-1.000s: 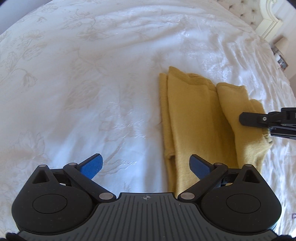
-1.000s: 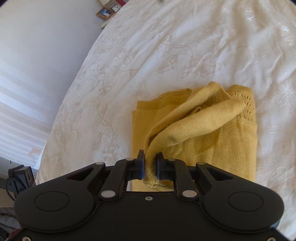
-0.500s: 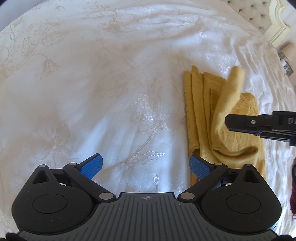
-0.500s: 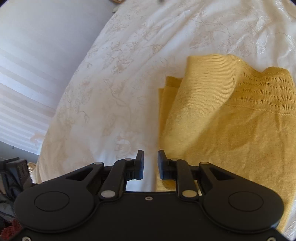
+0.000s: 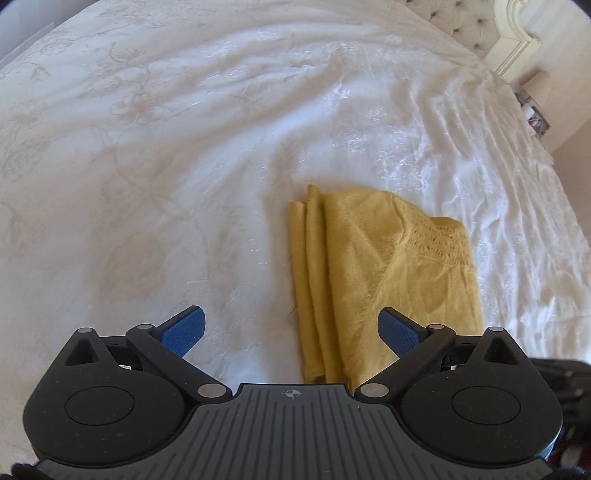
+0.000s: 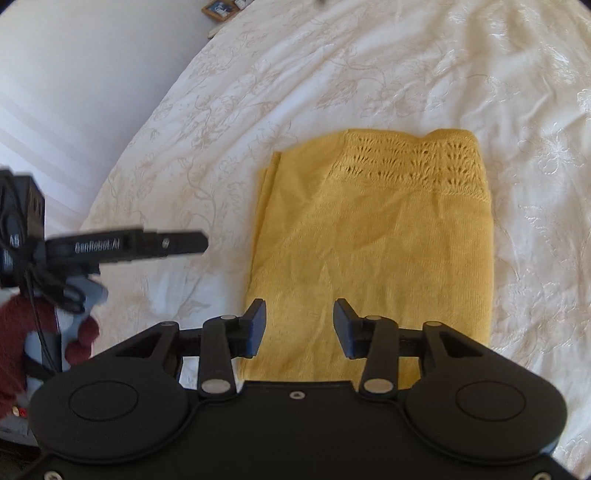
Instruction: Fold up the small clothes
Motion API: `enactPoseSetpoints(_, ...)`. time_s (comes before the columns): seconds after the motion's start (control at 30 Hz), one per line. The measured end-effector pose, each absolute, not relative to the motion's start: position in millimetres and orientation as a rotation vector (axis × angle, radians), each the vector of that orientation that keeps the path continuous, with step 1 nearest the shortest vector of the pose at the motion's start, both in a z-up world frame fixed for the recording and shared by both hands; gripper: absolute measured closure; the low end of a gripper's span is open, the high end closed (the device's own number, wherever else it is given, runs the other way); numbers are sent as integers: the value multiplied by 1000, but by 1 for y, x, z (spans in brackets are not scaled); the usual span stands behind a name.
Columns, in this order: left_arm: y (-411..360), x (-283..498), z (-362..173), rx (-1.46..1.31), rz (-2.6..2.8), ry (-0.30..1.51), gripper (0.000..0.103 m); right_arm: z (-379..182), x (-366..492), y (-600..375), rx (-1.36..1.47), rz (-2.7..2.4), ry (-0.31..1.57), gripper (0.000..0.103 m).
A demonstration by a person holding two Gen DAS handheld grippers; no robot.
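Note:
A mustard-yellow knitted garment [image 5: 384, 273] lies folded into a flat rectangle on the white bed, with a lace-pattern band at its far end. It also shows in the right wrist view [image 6: 373, 240]. My left gripper [image 5: 291, 332] is open and empty, with blue pads [image 5: 184, 328], above the garment's near left edge. My right gripper [image 6: 299, 325] is open and empty, just above the garment's near end. The left gripper's finger [image 6: 147, 245] shows at the left of the right wrist view.
The white embroidered bedspread [image 5: 184, 147] spreads around the garment. A tufted headboard [image 5: 465, 26] and a bedside lamp [image 5: 539, 85] stand at the far right. The bed's edge and a white wall [image 6: 74, 92] lie to the left in the right wrist view.
My right gripper let go of the garment's sleeve and opened wider. The garment now lies folded flat. Both grippers have drawn back from it.

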State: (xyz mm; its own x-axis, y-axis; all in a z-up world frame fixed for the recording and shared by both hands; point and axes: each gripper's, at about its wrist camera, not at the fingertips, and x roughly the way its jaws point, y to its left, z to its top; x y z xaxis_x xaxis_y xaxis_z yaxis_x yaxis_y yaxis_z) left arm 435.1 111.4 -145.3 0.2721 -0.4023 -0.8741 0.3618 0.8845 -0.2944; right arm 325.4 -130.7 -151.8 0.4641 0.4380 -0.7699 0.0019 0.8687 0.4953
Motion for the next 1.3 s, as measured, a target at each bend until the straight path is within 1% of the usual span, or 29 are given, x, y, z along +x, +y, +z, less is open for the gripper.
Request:
enactPoseSetpoints(0.07,102,442,-148,-69,-539,1210,2,-155,314,-110,377,312,1077,44)
enactPoseSetpoints(0.13,92,447,-152,-72,-547,1233,2,-159,308,-86,277,342,1082,43)
enactPoseSetpoints(0.17,88,449,-153,-63,-549,1238,2,-160,305,-74,216,358,1080,40)
enactPoseSetpoints(0.27,81,450,-153,-33,-553,1241,2,-164,298,-41,32,375,1056,27)
enactPoseSetpoints(0.33,80,450,-153,-22,-560,1245,2,-168,293,-22,-88,376,1037,27)
enactPoseSetpoints(0.37,80,449,-152,-18,-561,1246,2,-170,292,-15,-137,376,1033,30)
enactPoseSetpoints(0.43,83,449,-151,-12,-562,1249,2,-175,291,-6,-212,376,1041,49)
enactPoseSetpoints(0.47,84,449,-151,-12,-561,1252,2,-176,291,-5,-239,363,1044,74)
enactPoseSetpoints(0.5,86,449,-150,-16,-561,1254,2,-178,292,-6,-249,357,1050,79)
enactPoseSetpoints(0.53,88,449,-150,-21,-563,1256,2,-178,292,-9,-244,350,1054,80)
enactPoseSetpoints(0.57,89,449,-149,-27,-565,1259,2,-176,292,-15,-216,343,1047,92)
enactPoseSetpoints(0.83,79,444,-157,-167,-650,1328,2,-139,287,-68,-12,231,953,92)
enactPoseSetpoints(1.07,57,450,-178,-238,-642,1367,2,-142,285,-84,55,189,971,92)
enactPoseSetpoints(1.3,39,456,-177,-214,-666,1330,2,-145,279,-87,109,179,971,92)
